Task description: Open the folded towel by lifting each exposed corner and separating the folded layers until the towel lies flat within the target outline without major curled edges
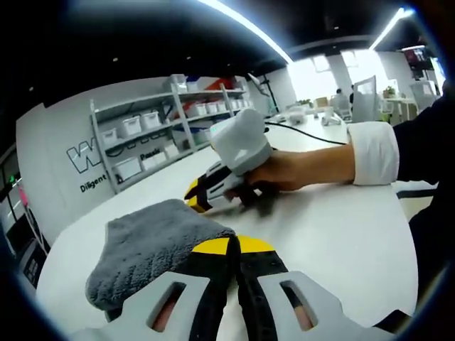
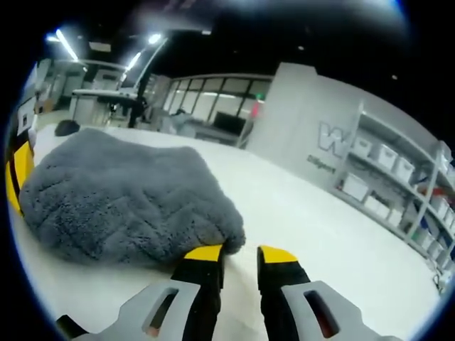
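- Towel [image 1: 153, 252], grey and still bunched in folds, lay on the white table [image 1: 334, 234], left of both grippers.
- Left gripper [image 1: 235, 249] rested just beside its edge, jaws pressed together on nothing.
- Right gripper [image 2: 240, 254], held by a hand [image 1: 284, 170], sat at the towel's near edge, jaws slightly parted, empty.

- Towel [image 1: 153, 249] lies folded on the tabletop [image 1: 334, 234], near one corner of it.
- Left gripper [image 1: 234, 249] sits at one towel edge; right gripper [image 1: 213, 193] at the opposite edge.
- Shelving [image 1: 163, 131] stands beyond the tabletop's far edge.
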